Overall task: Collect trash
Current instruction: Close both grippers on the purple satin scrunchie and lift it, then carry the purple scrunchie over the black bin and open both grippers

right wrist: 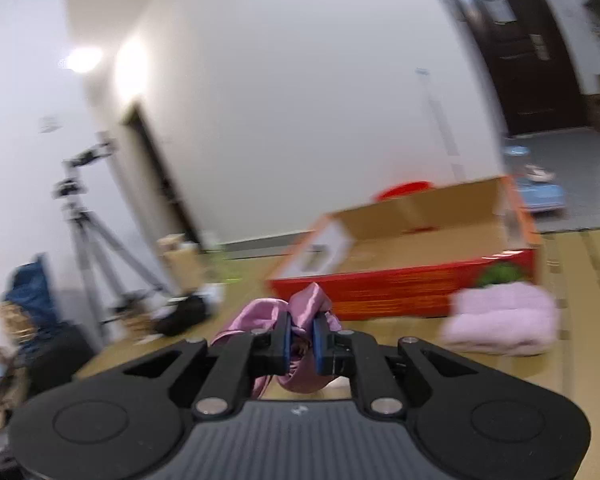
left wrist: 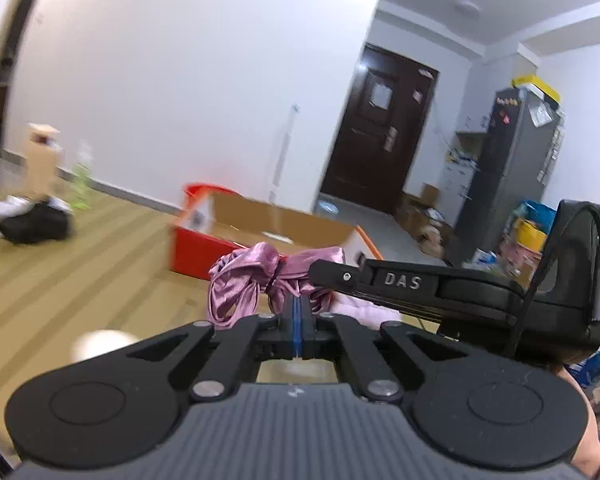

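A shiny pink satin cloth (left wrist: 244, 280), bunched and tied with a dark band, hangs in the air between both grippers. My left gripper (left wrist: 297, 312) is shut, its blue pads pressed together on the cloth's lower edge. My right gripper (right wrist: 300, 336) is shut on the same cloth (right wrist: 300, 308), which bulges between its pads; the right gripper also shows in the left wrist view (left wrist: 324, 270), coming in from the right. An open red cardboard box (right wrist: 404, 284) stands on the wood floor just beyond; it also shows in the left wrist view (left wrist: 204, 248).
A folded pink towel (right wrist: 504, 320) lies by the box's right front corner. A tripod (right wrist: 88, 240) and a black bag (right wrist: 184, 316) stand left. A dark door (left wrist: 380, 128), a grey fridge (left wrist: 516, 168) and clutter are at the back right. A small carton (left wrist: 40, 160) stands far left.
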